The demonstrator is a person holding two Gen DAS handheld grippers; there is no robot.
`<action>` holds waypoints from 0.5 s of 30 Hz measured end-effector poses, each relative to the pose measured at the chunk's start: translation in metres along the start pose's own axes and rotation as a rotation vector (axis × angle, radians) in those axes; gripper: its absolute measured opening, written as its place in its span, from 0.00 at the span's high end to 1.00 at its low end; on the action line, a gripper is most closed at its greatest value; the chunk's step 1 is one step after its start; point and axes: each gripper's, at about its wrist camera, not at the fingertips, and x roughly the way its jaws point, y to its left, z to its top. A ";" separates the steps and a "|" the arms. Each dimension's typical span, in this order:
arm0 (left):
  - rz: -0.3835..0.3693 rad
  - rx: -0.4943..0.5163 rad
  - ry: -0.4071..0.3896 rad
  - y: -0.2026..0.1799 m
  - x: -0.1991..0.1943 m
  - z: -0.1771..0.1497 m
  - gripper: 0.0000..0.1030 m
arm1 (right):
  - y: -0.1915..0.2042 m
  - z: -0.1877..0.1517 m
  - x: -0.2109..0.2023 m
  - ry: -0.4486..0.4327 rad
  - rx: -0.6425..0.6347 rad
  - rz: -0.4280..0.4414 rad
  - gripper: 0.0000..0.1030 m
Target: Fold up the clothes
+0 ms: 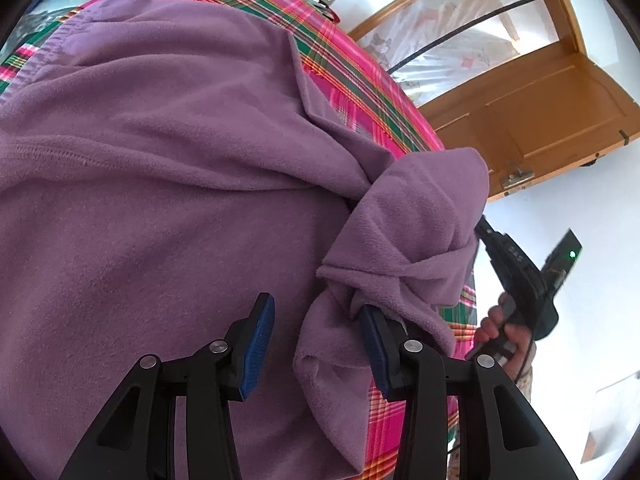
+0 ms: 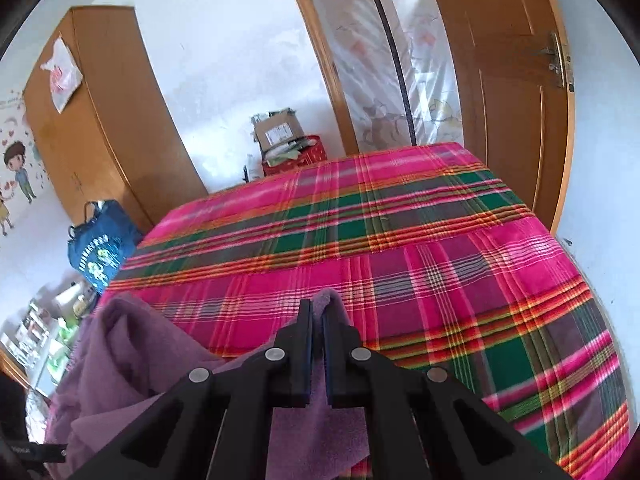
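Plaid bedspread [image 2: 440, 240] underneath; right tongs [image 2: 317, 320] clamped on purple fleece [image 1: 160, 160]; left tongs [image 1: 316, 320] parted, empty.

White plastered walls [image 2: 240, 60] close in a daylit room. A bed with a pink, green and red plaid cover [image 2: 400, 240] fills the middle. A tall wooden wardrobe [image 2: 108, 120] stands against the far wall, with a plastic bag [image 2: 62, 76] hanging on its side. A wooden door [image 2: 516, 92] with a metal handle stands open beside a doorway hung with clear patterned sheeting [image 2: 404, 80]. Cardboard boxes [image 2: 280, 132] sit past the bed's far edge, and a blue bag [image 2: 102, 240] leans near the wardrobe. Cartoon stickers [image 2: 18, 172] decorate the left wall.
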 end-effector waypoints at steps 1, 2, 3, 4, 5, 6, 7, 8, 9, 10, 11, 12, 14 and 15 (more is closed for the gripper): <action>0.006 -0.006 0.001 0.000 0.000 -0.001 0.56 | 0.001 -0.001 0.005 0.018 -0.002 0.006 0.95; 0.008 -0.009 0.001 0.001 0.002 -0.001 0.56 | 0.002 -0.003 0.009 0.040 -0.006 0.017 0.94; 0.009 -0.008 0.001 0.002 0.002 -0.002 0.56 | 0.003 -0.005 0.014 0.061 -0.011 0.028 0.93; 0.012 -0.005 0.002 0.004 0.000 -0.005 0.56 | 0.004 -0.007 0.016 0.074 -0.018 0.031 0.93; 0.015 -0.003 0.003 0.006 0.000 -0.007 0.56 | 0.005 -0.009 0.015 0.075 -0.026 0.028 0.91; 0.016 -0.002 0.004 0.007 0.000 -0.008 0.56 | 0.006 -0.011 0.014 0.077 -0.031 0.030 0.87; 0.017 -0.001 0.005 0.008 0.000 -0.008 0.56 | 0.006 -0.012 0.012 0.082 -0.031 0.036 0.83; 0.017 -0.003 0.006 0.010 -0.002 -0.007 0.56 | 0.003 -0.014 0.008 0.090 -0.025 0.043 0.73; 0.016 -0.005 0.007 0.010 -0.003 -0.006 0.56 | 0.002 -0.015 0.004 0.090 -0.019 0.043 0.66; 0.015 -0.005 0.008 0.010 -0.002 -0.006 0.56 | -0.001 -0.016 -0.002 0.084 -0.016 0.042 0.64; 0.014 -0.005 0.009 0.009 -0.002 -0.005 0.56 | -0.003 -0.017 -0.009 0.077 -0.014 0.043 0.63; 0.012 -0.006 0.009 0.009 -0.001 -0.003 0.56 | -0.006 -0.018 -0.016 0.071 -0.012 0.042 0.63; 0.010 -0.010 0.008 0.011 0.000 0.000 0.56 | -0.012 -0.024 -0.034 0.050 0.004 0.035 0.63; 0.010 -0.009 0.008 0.011 0.000 -0.001 0.56 | -0.014 -0.028 -0.043 0.039 0.013 0.047 0.63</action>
